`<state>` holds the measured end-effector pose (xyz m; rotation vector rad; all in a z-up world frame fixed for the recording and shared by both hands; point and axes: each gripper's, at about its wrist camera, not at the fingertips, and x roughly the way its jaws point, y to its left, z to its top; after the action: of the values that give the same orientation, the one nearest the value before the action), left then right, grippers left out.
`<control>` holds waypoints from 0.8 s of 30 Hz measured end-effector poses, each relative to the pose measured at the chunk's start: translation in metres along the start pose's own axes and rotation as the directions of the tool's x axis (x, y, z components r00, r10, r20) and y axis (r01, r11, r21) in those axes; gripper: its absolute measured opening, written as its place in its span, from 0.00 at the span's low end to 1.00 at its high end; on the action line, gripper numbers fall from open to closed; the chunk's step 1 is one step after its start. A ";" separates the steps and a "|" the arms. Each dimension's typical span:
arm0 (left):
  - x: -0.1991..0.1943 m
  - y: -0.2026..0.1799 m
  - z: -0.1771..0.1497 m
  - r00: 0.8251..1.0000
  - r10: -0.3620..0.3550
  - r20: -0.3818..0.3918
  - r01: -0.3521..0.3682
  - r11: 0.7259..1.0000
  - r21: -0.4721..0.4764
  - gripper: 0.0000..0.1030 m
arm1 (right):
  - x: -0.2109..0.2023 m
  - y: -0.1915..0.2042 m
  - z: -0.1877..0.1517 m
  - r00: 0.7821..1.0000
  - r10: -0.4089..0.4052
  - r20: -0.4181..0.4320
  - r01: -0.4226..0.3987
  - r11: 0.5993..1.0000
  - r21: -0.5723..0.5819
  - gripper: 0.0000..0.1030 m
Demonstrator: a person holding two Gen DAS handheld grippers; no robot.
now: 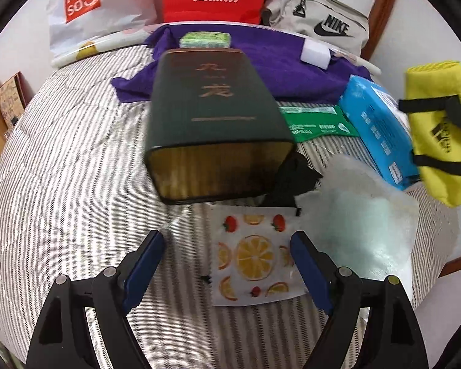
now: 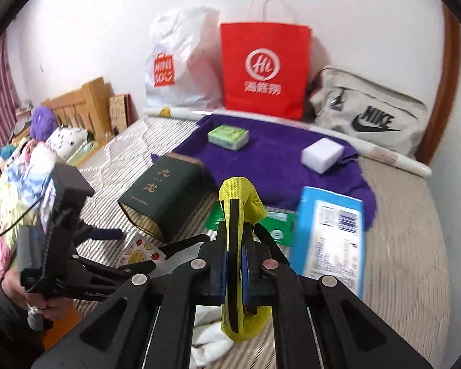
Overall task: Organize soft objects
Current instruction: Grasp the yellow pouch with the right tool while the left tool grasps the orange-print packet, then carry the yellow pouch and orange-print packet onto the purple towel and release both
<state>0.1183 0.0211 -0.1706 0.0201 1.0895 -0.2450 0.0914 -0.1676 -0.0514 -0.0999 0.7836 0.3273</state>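
My right gripper (image 2: 235,246) is shut on a yellow fabric pouch (image 2: 241,196) with black straps and holds it off the striped bed. The same yellow pouch (image 1: 439,141) hangs at the right edge of the left wrist view. My left gripper (image 1: 227,235) is open, its blue pads on either side of a flat fruit-print pouch (image 1: 252,261) that lies on the bedcover; nothing is pressed between them. In the right wrist view the left gripper (image 2: 144,240) sits low on the left over the fruit-print pouch (image 2: 141,252), with a hand holding its handle.
A dark green tin (image 1: 212,117) lies on its side mid-bed. Near it are a black cloth (image 1: 292,175), a clear padded bag (image 1: 368,215), a blue tissue pack (image 1: 375,123) and a green packet (image 1: 313,123). A purple towel (image 2: 276,153) bears a green pack (image 2: 229,135) and a white sponge (image 2: 321,155). Bags line the wall.
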 end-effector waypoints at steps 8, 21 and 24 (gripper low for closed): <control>0.005 -0.019 -0.004 0.996 0.092 -0.003 -0.091 0.995 0.049 0.85 | -0.040 -0.013 -0.025 1.000 0.008 0.018 -0.009 0.999 0.040 0.07; -0.020 -0.001 -0.024 0.997 0.033 0.065 -0.034 0.999 0.015 0.39 | -0.030 -0.048 -0.099 0.994 0.005 -0.106 0.012 0.987 0.162 0.07; -0.022 0.001 -0.028 0.996 0.041 0.076 -0.042 0.999 0.006 0.36 | -0.025 -0.054 -0.108 0.992 0.007 -0.123 0.015 0.983 0.183 0.07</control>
<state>0.0842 0.0300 -0.1649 0.0399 1.0115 -0.2111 0.0196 -0.2474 -0.1118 0.0522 0.9326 0.2453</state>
